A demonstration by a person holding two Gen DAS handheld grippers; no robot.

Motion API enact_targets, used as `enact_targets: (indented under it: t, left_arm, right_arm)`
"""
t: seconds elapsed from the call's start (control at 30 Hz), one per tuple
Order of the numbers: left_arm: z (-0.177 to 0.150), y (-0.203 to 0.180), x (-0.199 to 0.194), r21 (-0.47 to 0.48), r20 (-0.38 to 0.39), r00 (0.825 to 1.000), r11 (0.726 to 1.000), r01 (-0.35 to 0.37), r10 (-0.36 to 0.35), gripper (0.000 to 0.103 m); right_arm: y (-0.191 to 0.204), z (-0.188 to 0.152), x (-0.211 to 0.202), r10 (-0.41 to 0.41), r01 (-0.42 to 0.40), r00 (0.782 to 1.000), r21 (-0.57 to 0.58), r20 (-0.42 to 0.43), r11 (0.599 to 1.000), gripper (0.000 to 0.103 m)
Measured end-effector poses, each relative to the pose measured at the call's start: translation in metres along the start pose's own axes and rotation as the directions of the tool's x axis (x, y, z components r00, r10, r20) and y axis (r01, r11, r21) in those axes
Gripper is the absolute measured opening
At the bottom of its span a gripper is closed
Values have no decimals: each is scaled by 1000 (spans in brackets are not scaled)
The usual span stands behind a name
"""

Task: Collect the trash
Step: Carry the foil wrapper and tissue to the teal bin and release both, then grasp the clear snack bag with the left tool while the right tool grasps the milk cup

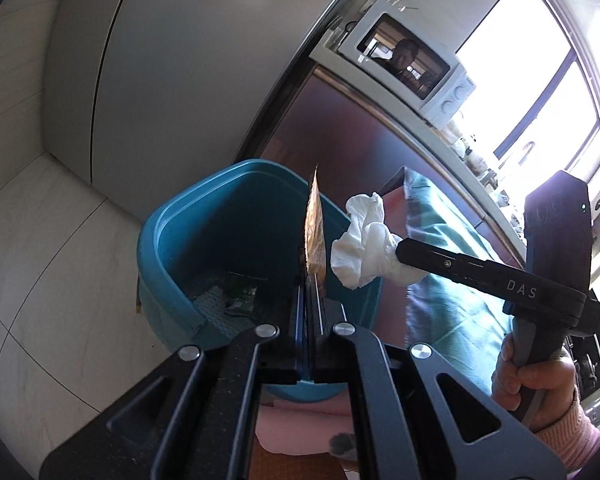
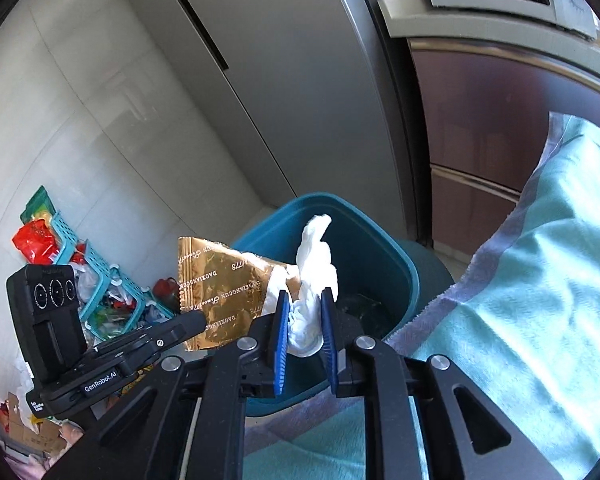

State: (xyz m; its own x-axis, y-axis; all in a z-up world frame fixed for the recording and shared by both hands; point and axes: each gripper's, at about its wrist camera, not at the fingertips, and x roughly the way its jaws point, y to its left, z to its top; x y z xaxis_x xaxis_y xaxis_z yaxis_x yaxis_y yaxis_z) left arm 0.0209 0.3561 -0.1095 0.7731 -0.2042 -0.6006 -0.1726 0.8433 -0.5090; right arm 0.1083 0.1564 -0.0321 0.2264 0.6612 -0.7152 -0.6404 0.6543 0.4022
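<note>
Right now both pieces of trash hang over the blue bin (image 2: 372,256). Left hand-held gripper (image 1: 309,280) is pressed together on a gold wrapper (image 2: 224,292), edge-on in its own view. Right hand-held gripper (image 2: 305,320) pinches a crumpled white tissue (image 2: 314,276), its blue pads only slightly apart. Bin sits on the floor beside a teal towel (image 2: 520,280), with some trash already at the bottom. Risks: tissue is light and could drift onto the towel or catch on the bin rim; wrapper held near the rim could slide down outside; the two tools are close and could bump.
</note>
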Motion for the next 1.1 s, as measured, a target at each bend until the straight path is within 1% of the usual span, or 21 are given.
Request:
enact_targets:
  t: [0.13,0.2,0.27,0.33,0.5,0.6,0.63,0.7,0.77,0.8,0.87,0.9,1.0,1.03,1.1]
  left_arm:
    - [2,3,17,0,-30,999,1000,-29,29,2]
    - [1,4,24,2,-39,998,999,-43,43,3]
    - [1,5,31,4,-48,997,998,-55,55,8]
    - [0,5,37,0,-56,997,998,-61,61,8]
    - [1,3,43,-2,-49,997,998,-64,64,10]
    - [0,-1,37,8,-33,998,998,-59,59,11]
    - [-1,-3,33,13,-26,998,998,-54,54,13]
    - [-2,-9,25,30,-11,999,999,-39,39,14]
    - [-2,-21,17,56,5,1000,998,-21,21,21]
    - [-2,-27,13,71,11,1000,997,-8,7,22]
    - [-4,-44,6,112,22,999,993,24,-26,29]
    - [-5,-52,3,131,23,999,991,38,-41,31]
    - [-14,-83,-2,205,9,994,974,102,-106,35]
    - [-17,-92,-2,226,-2,992,966,125,-127,39]
    - [-25,-110,-1,263,-38,984,948,177,-173,40]
  right_arm:
    - [0,0,4,-7,7,1000,12,-13,1000,22]
    - [0,0,4,-11,11,1000,10,-15,1000,23]
    - [-1,0,4,-12,12,1000,12,-17,1000,25]
    - [-3,1,5,-14,14,1000,16,-18,1000,29]
    - [-5,-1,1,-7,7,1000,22,-4,1000,30]
    - [-7,-2,-4,-3,3,1000,26,8,1000,30]
    - [-7,-3,-7,2,-2,1000,28,15,1000,30]
    - [-7,-3,-13,12,-13,1000,27,29,1000,30]
    - [-5,-5,-22,16,-17,999,17,46,1000,31]
    - [-4,-8,-29,19,-20,998,7,58,1000,31]
    - [0,-13,-43,18,-17,996,-15,82,1000,35]
    - [1,-16,-52,16,-14,995,-24,96,1000,36]
    - [2,-27,-80,9,-3,990,-41,141,999,37]
    - [2,-32,-90,4,3,988,-49,156,999,37]
    - [-2,-43,-109,-13,24,982,-53,188,998,39]
